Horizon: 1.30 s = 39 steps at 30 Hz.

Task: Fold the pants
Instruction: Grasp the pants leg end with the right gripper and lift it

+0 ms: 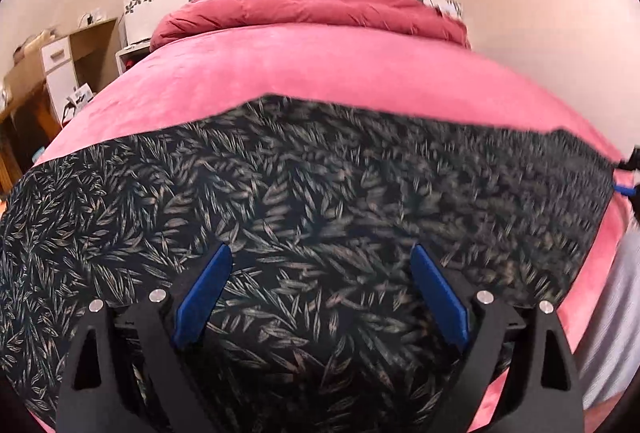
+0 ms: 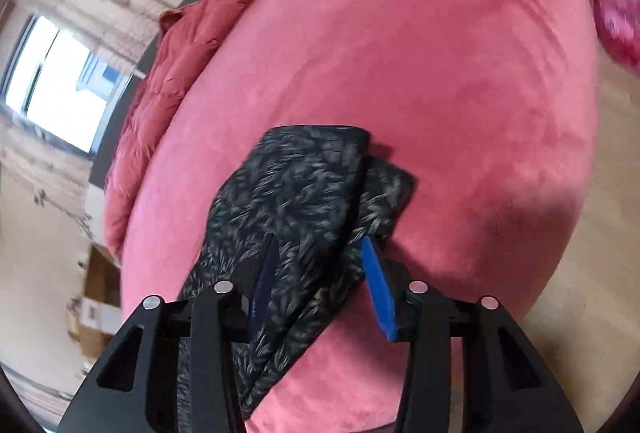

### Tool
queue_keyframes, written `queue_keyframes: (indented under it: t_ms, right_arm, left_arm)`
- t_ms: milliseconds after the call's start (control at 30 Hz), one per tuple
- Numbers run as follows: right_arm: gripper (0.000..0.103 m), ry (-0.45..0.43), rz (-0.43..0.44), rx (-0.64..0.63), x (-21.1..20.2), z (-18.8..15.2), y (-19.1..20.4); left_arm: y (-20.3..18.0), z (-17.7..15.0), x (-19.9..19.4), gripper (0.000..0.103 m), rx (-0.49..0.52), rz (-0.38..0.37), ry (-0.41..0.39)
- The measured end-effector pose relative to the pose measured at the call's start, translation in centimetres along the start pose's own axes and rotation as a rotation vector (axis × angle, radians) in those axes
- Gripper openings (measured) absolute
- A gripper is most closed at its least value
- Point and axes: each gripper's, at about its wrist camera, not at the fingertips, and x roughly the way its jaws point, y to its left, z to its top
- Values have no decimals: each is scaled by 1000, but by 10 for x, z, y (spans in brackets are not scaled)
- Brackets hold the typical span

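Bed (image 1: 360, 73): covered in pink velvet-like cloth; a red duvet (image 1: 312, 5) is bunched at the far end, under the window.
Pants (image 1: 304, 201): dark, leaf-printed; laid flat on the near part of the bed, long axis running across the left wrist view from left edge to right edge; one end is seen in the right wrist view (image 2: 304, 193), lifted and doubled over itself.
Key relation: the pants lie directly below and ahead of the left gripper; the right gripper sits at the far right end of the long axis; judged, a fold along that axis would be led by the right hand, which is the one engaged with cloth.
Left gripper (image 1: 320, 261): blue fingers (image 1: 204, 293) spread wide; nothing held; hovering over the cloth, contact not discernible.
Right gripper (image 2: 316, 253): partly closed; a fold of the pants lies between the fingers (image 2: 378, 289); whether the cloth is firmly pinched cannot be told.
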Motion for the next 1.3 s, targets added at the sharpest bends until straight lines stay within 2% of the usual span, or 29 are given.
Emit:
queue_keyframes:
  t_ms: [100, 167, 233, 333, 467, 533, 600, 667, 733, 867, 933, 1067, 1100, 1133, 1167, 1300]
  right_arm:
    - [34, -15, 70, 49, 6, 6, -8]
    - [3, -11, 109, 58, 11, 9, -7]
    - [3, -17, 106, 33, 8, 14, 1]
    - [3, -74, 98, 2, -15, 13, 15]
    - [3, -11, 22, 50, 1, 10, -4]
    - [5, -6, 42, 57, 5, 7, -10]
    - [17, -31, 66, 78, -4, 5, -13]
    - [39, -71, 81, 83, -15, 2, -14]
    - [43, -94, 22, 105, -22, 0, -20]
    - [43, -35, 53, 111, -9, 5, -24]
    - [43, -18, 133, 110, 2, 9, -20]
    - [42, 13, 175, 156, 25, 14, -14]
    - [37, 12, 170, 182, 28, 15, -14]
    - [19, 1, 167, 196, 29, 16, -13]
    - [11, -2, 180, 194, 29, 17, -9]
    - [10, -55, 198, 122, 8, 18, 20]
  left_arm:
    - [-4, -1, -4, 91, 1, 0, -3]
    - [-6, 0, -7, 91, -4, -3, -5]
    - [-1, -4, -11, 91, -15, -13, -12]
    - [3, -2, -19, 91, -48, -63, -26]
    - [4, -2, -17, 91, -40, -97, -4]
    - [0, -3, -16, 91, -10, -87, 5]
    - [-3, -3, -18, 91, 13, -85, 2]
    - [-5, -2, -19, 91, 20, -89, 0]
    - [-4, -2, -21, 91, 15, -92, -12]
    - [-3, 1, -22, 91, 11, -84, -19]
    - [-2, 4, -22, 91, 6, -62, -21]
    - [3, 14, -21, 95, -23, -5, -17]
    - [7, 17, -20, 96, -43, 11, -9]
    - [10, 18, -19, 97, -57, 15, -1]
    - [16, 20, -17, 98, -86, 23, 13]
    - [33, 22, -12, 100, -183, 24, 60]
